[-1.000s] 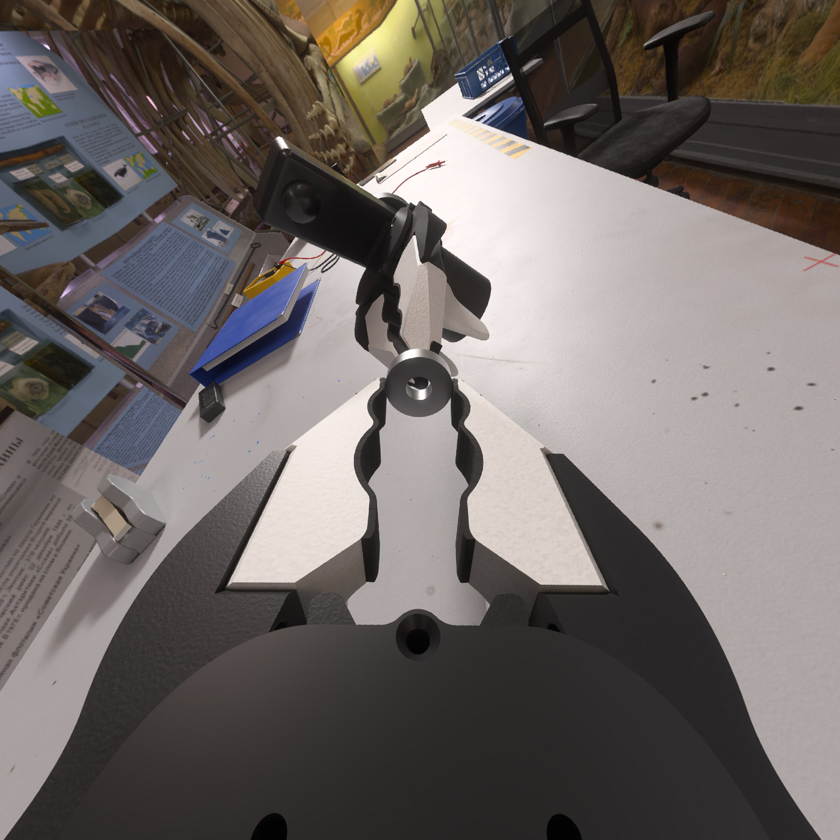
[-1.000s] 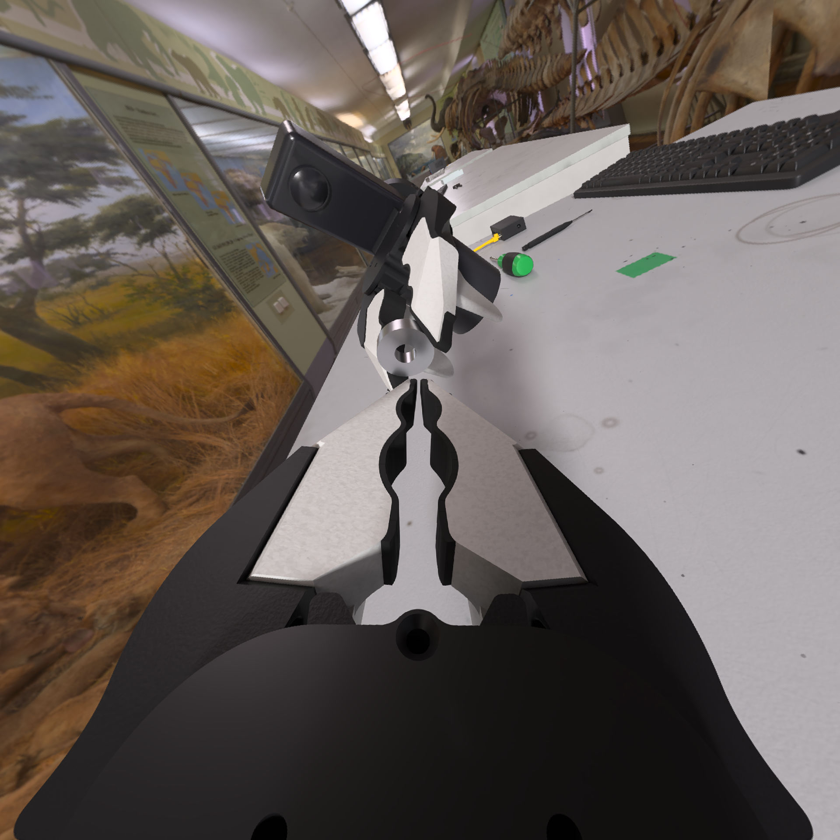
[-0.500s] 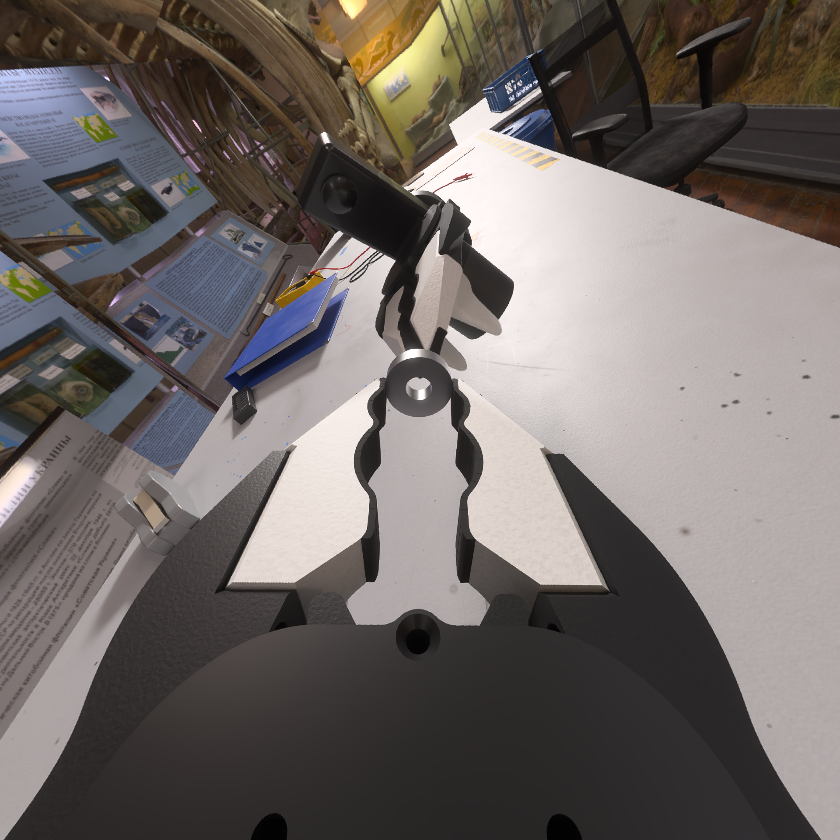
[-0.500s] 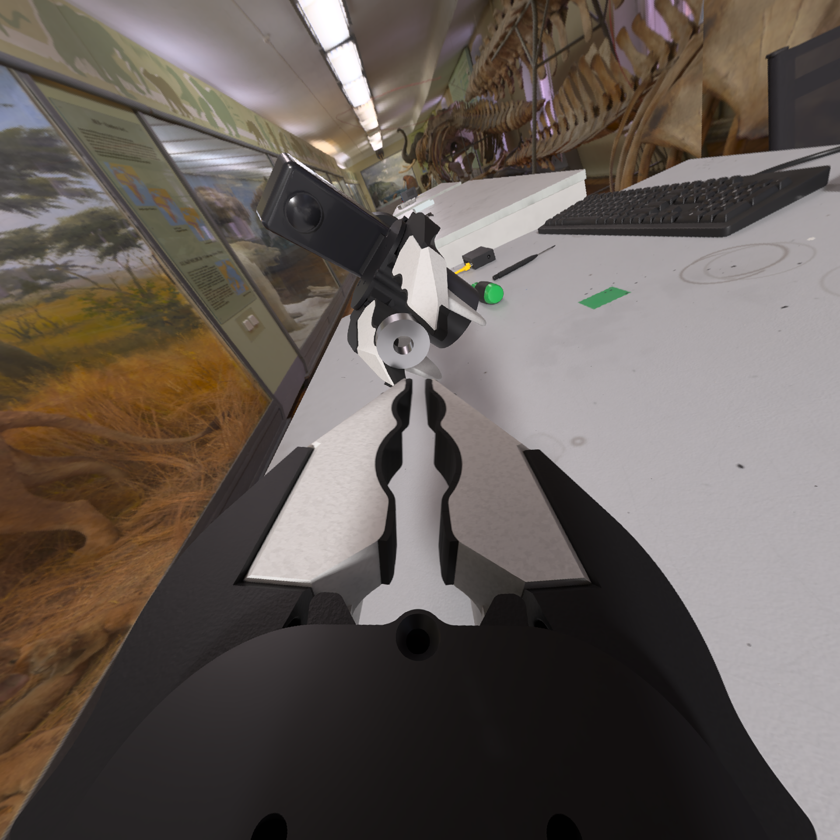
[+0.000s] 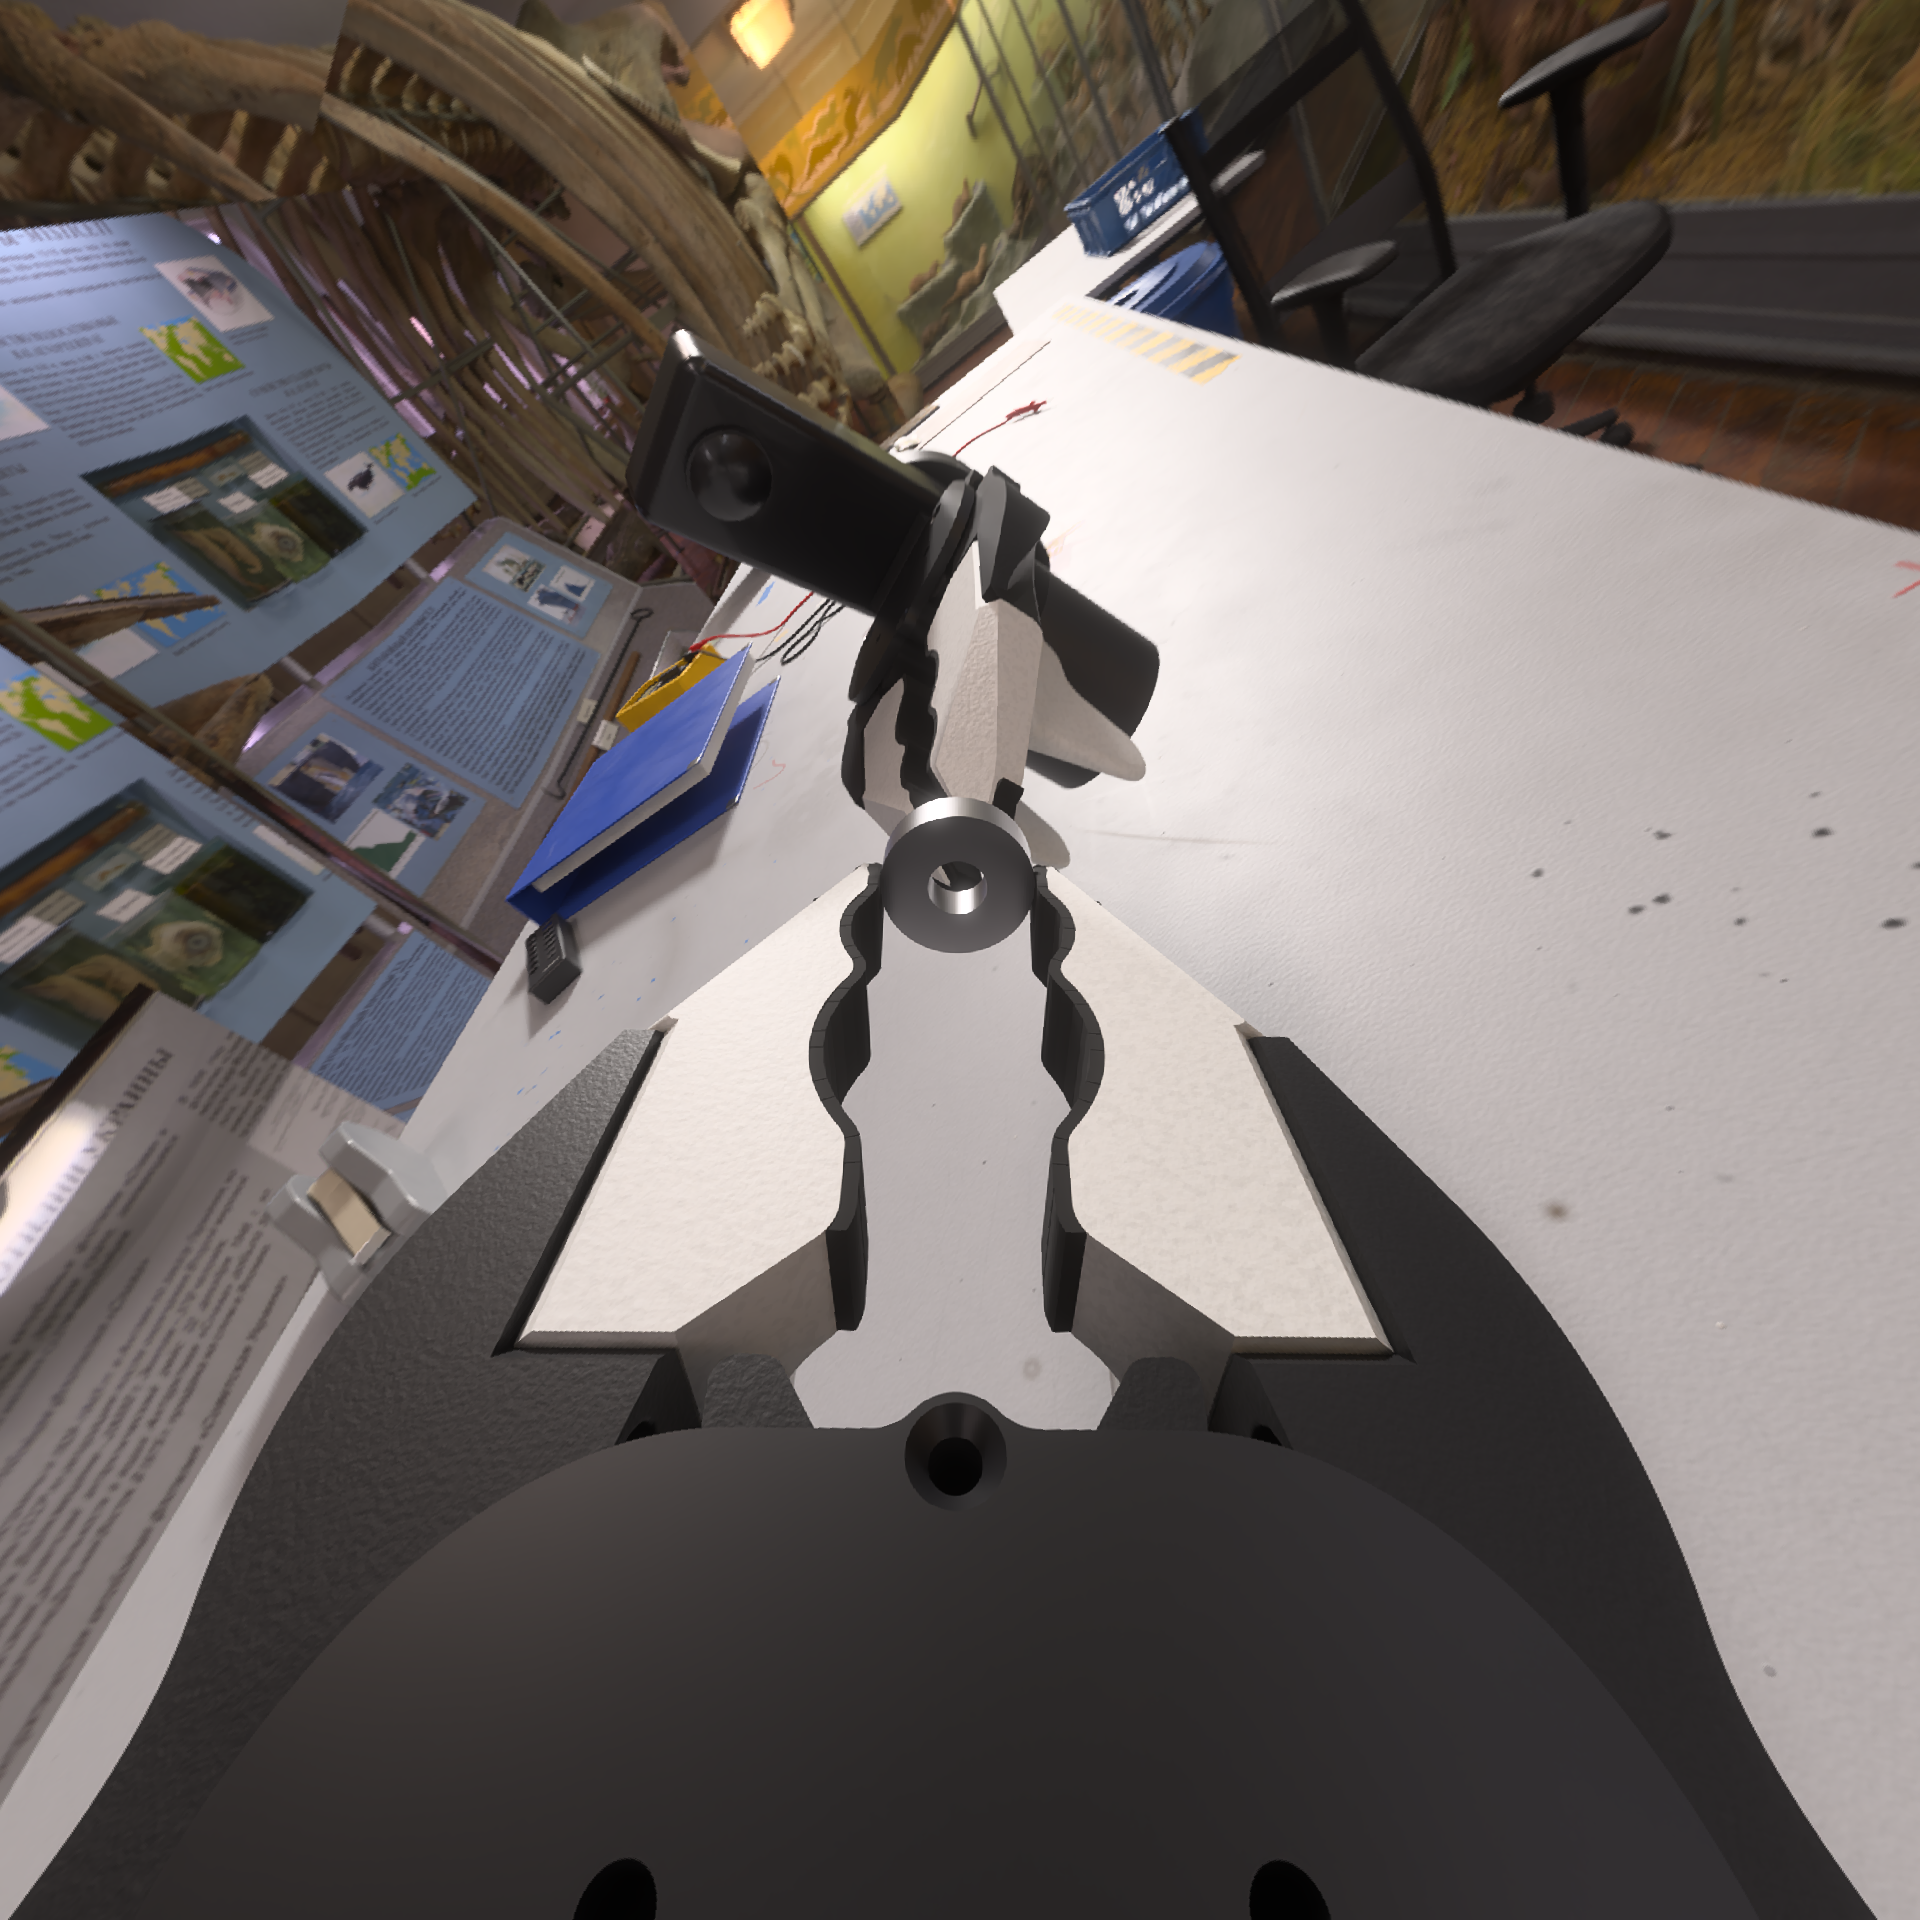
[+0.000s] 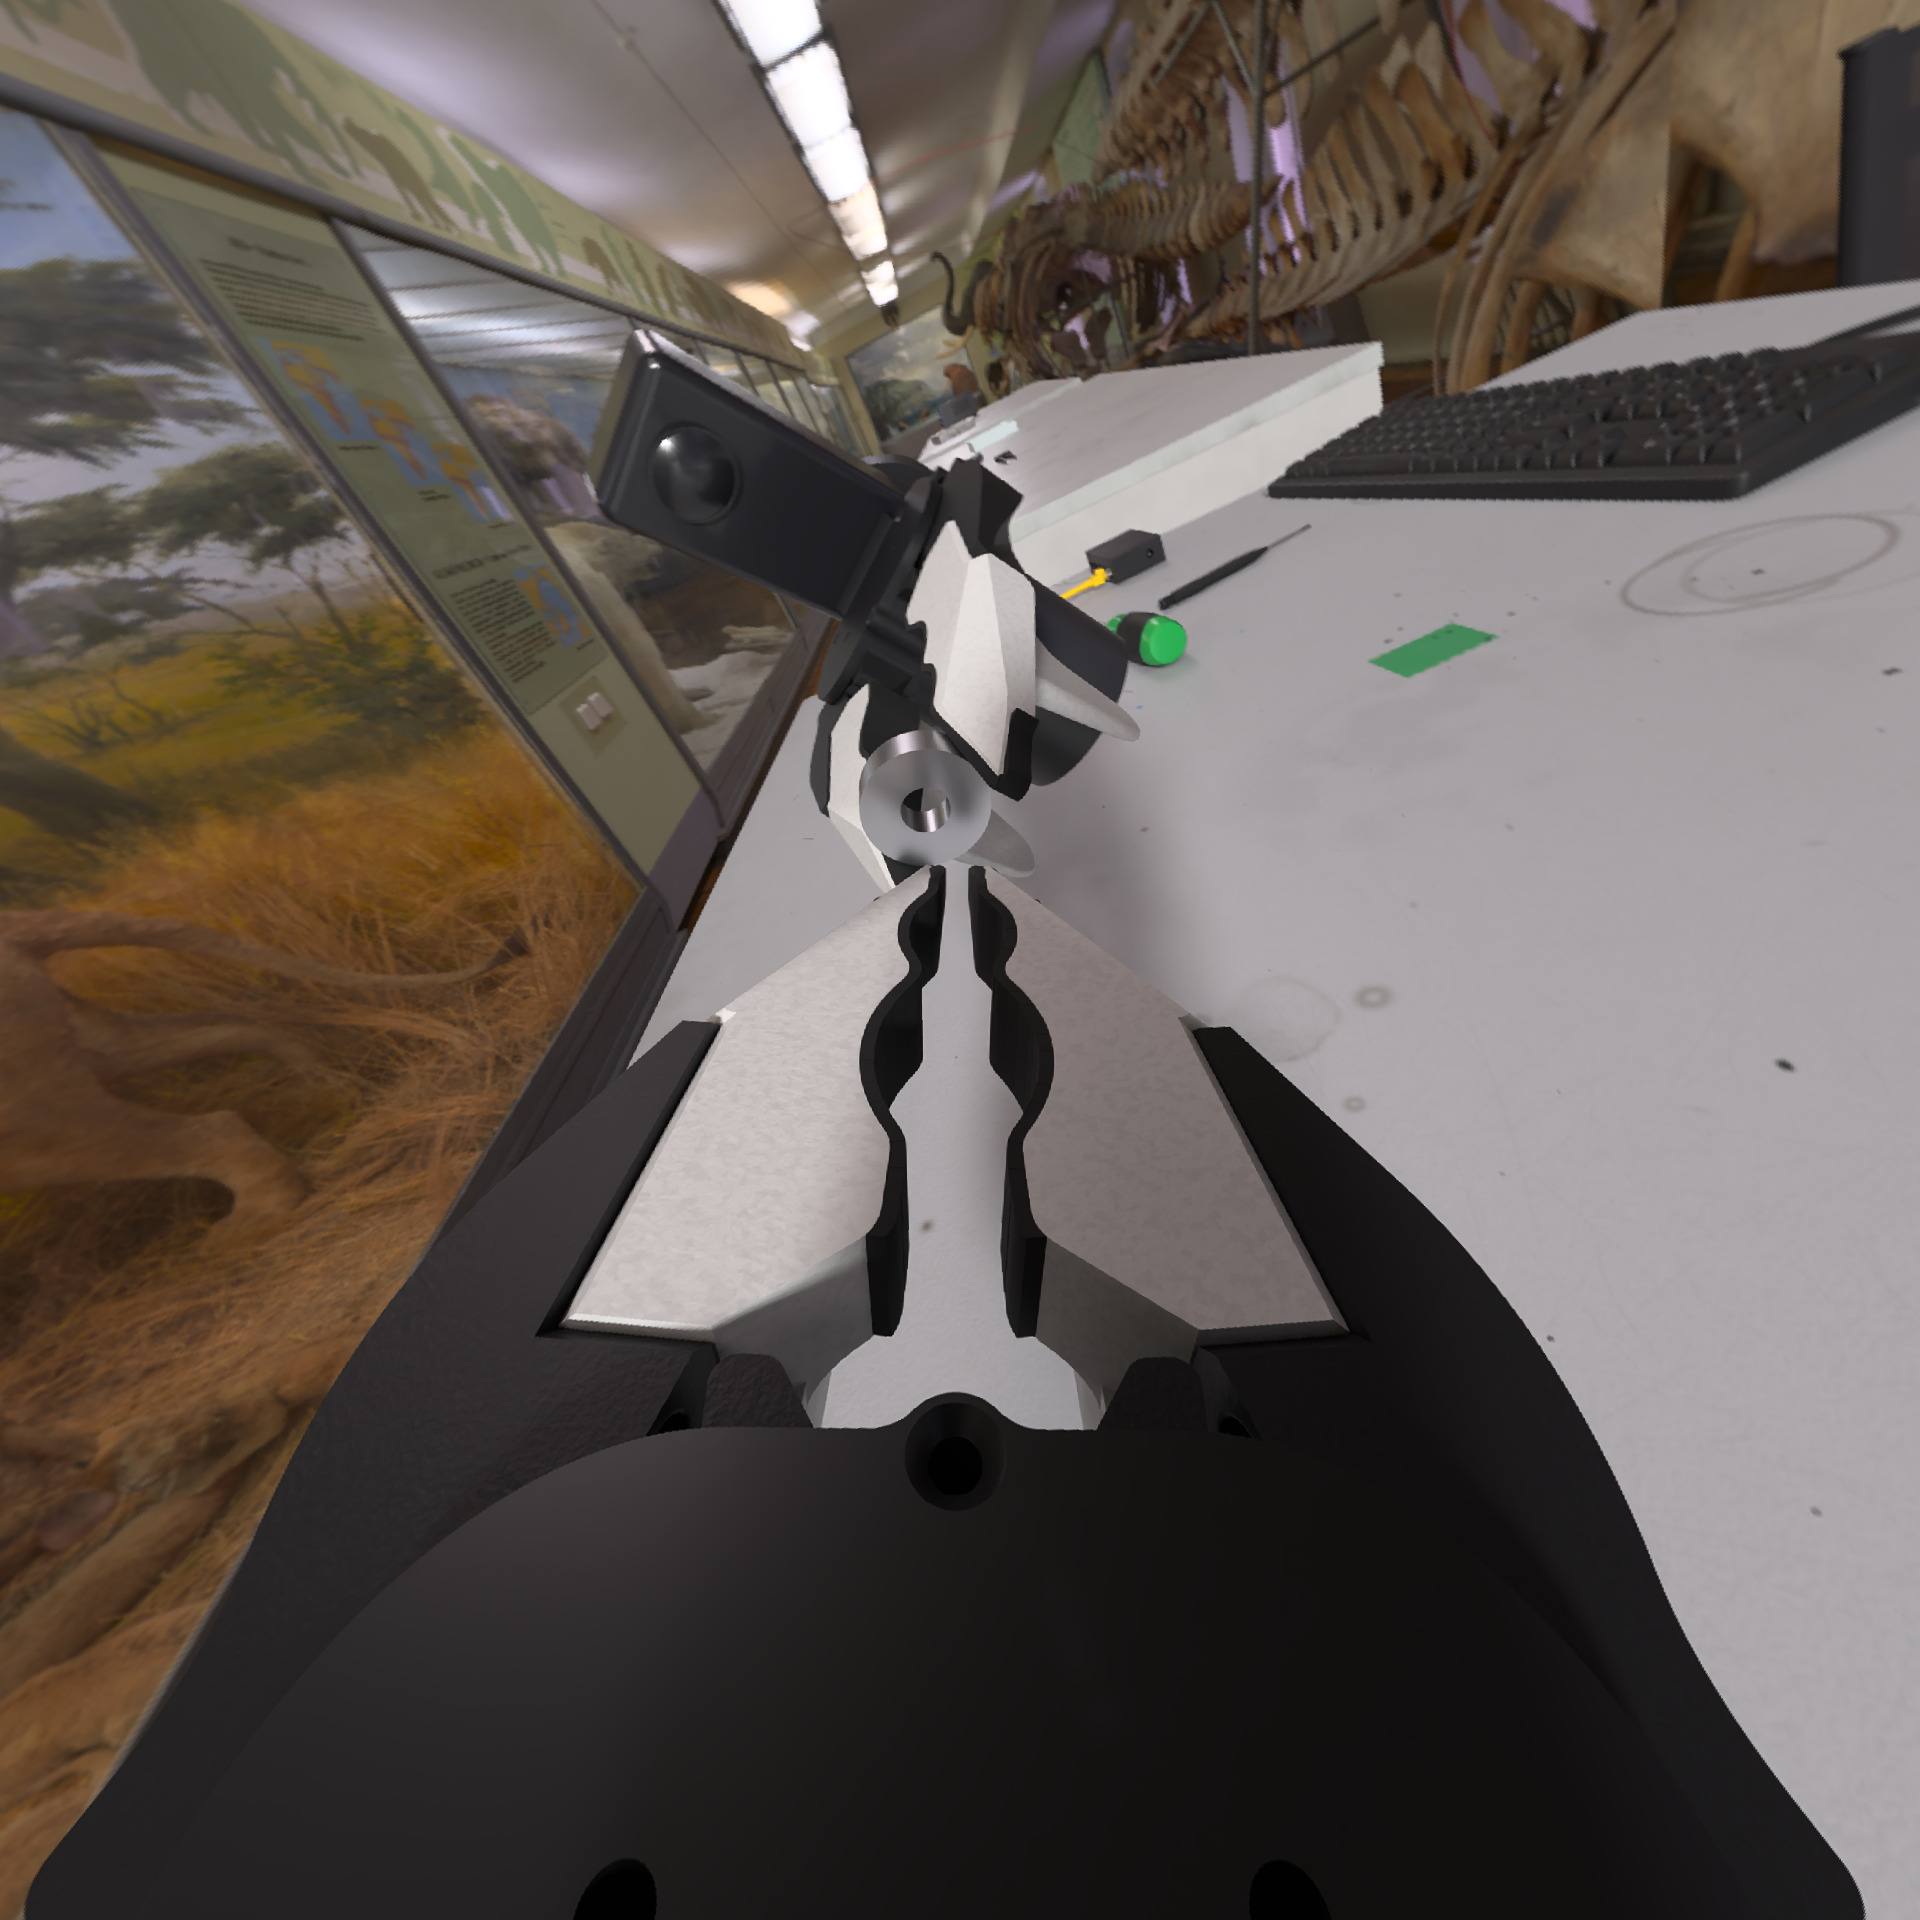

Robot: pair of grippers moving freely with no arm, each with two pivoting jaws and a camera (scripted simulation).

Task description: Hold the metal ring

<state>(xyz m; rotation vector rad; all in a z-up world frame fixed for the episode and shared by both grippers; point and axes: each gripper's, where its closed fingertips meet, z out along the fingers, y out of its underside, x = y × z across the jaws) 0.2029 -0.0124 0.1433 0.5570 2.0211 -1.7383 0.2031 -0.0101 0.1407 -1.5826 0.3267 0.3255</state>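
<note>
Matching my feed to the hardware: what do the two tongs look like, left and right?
Both look alike. The left tongs and right tongs each have a matte black, textured, rounded body with a small round hole centred near the finger roots, and two white wedge-shaped fingers lined with black scalloped pads. Seen from opposite, each carries a black boxy camera with a round lens. No cables or markings show.

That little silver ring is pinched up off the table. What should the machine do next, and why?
Probably just keep the left tool clamped and steady. The shiny silver metal ring sits at its very fingertips, above the white table, so loosening could drop it. The right tool, nearly closed, seems to grip nothing.
</note>
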